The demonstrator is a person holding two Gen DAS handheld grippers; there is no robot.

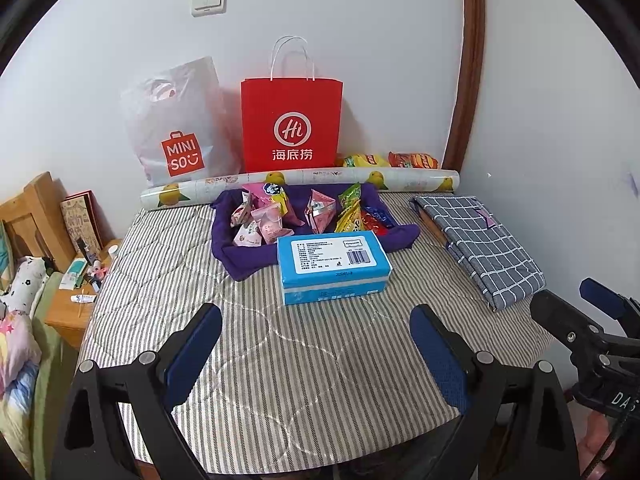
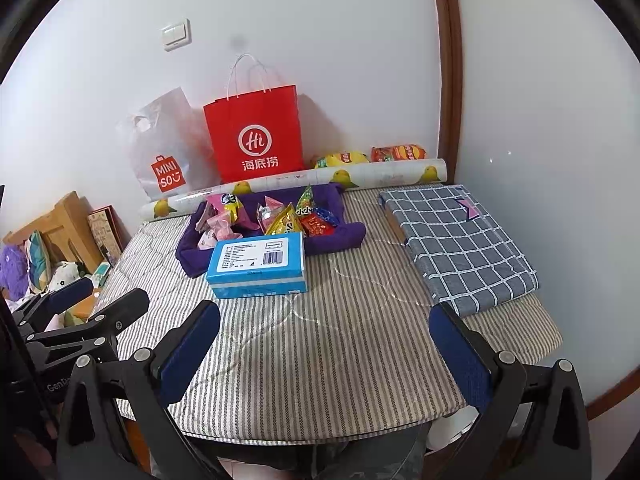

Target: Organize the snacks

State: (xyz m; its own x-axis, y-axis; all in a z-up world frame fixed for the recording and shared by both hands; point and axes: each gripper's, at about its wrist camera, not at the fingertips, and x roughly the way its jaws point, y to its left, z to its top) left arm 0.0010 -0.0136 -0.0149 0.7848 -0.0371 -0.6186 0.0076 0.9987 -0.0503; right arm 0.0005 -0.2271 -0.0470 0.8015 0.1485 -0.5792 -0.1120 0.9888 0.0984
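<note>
Jaws on both our left gripper [image 1: 316,344] and right gripper [image 2: 326,342] gape empty; snacks [image 1: 304,212] crowd the purple tray [image 1: 236,260] at twelve o'clock, where slippery packets could spill when grabbed.

Red Haidilao paper bag [image 1: 291,124] and white Miniso plastic bag [image 1: 176,128] stand against the far wall, patterned paper roll [image 1: 320,184] lying in front, folded checked cloth [image 1: 476,240] on the right.

Home bedroom: wooden headboard [image 1: 36,216], plush toys [image 2: 16,268].
</note>
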